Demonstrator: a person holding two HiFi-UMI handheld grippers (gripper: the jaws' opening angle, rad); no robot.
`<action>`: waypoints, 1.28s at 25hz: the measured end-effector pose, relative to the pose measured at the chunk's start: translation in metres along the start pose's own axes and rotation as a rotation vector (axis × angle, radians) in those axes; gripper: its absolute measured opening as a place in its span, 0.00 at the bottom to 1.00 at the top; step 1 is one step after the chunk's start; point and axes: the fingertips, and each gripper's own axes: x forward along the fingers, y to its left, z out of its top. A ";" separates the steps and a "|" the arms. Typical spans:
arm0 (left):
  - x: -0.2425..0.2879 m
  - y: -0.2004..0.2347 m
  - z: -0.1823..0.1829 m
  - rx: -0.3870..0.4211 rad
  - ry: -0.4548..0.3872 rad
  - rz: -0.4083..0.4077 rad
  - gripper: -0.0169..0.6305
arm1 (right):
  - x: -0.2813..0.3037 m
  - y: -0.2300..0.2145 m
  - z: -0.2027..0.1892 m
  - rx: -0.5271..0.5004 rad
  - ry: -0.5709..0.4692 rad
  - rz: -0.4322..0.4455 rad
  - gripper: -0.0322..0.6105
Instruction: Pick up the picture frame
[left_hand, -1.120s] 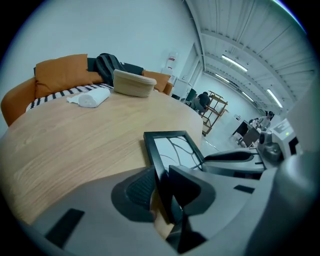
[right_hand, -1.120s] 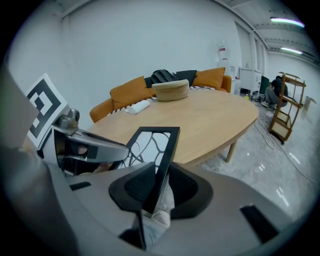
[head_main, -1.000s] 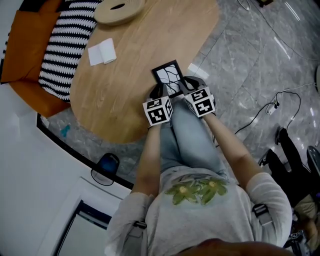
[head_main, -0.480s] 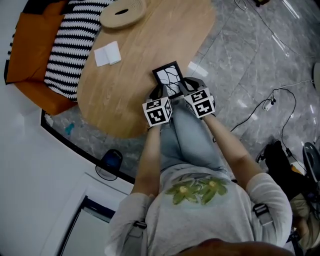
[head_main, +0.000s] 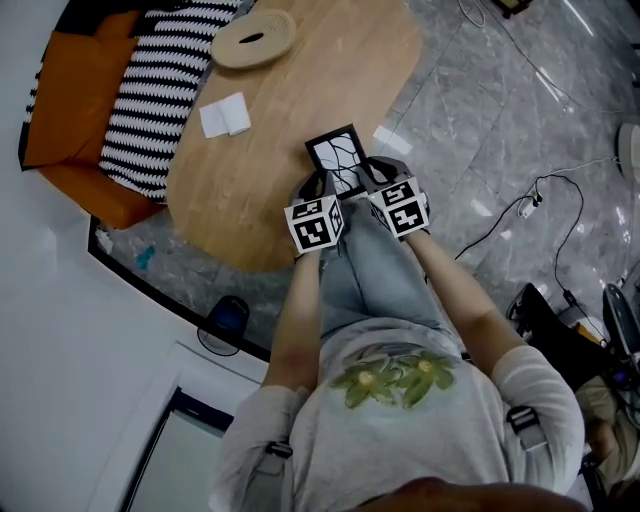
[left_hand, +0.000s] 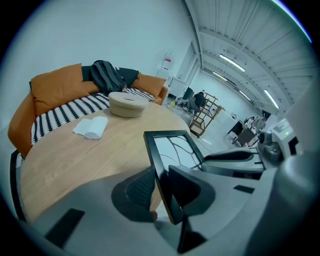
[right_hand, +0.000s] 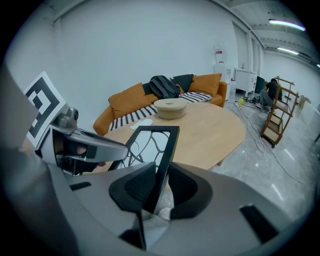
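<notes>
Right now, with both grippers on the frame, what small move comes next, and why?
Probably raise both grippers together, evenly. The left gripper and right gripper each pinch one side edge of the frame, held over the table near its edge; uneven motion could twist it.

The person wears a pale grey short-sleeved T-shirt (head_main: 445, 445) with a green and yellow leafy print (head_main: 392, 378) on the chest; light blue jeans (head_main: 375, 275); black buckled straps (head_main: 522, 421) at both shoulders; the left gripper (head_main: 318, 186) and right gripper (head_main: 374, 172) have smooth grey bodies, black ribbed pads (left_hand: 139, 186), and cubes (head_main: 315, 222) bearing black-and-white square markers.
</notes>
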 end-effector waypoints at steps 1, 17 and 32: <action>-0.004 -0.002 0.002 0.001 0.002 -0.001 0.18 | -0.004 0.001 0.002 0.001 0.004 0.000 0.18; -0.056 -0.040 0.044 0.025 0.018 -0.020 0.18 | -0.069 0.005 0.048 -0.012 0.015 -0.011 0.19; -0.114 -0.070 0.091 0.034 -0.041 -0.006 0.18 | -0.127 0.012 0.096 -0.032 -0.048 0.003 0.19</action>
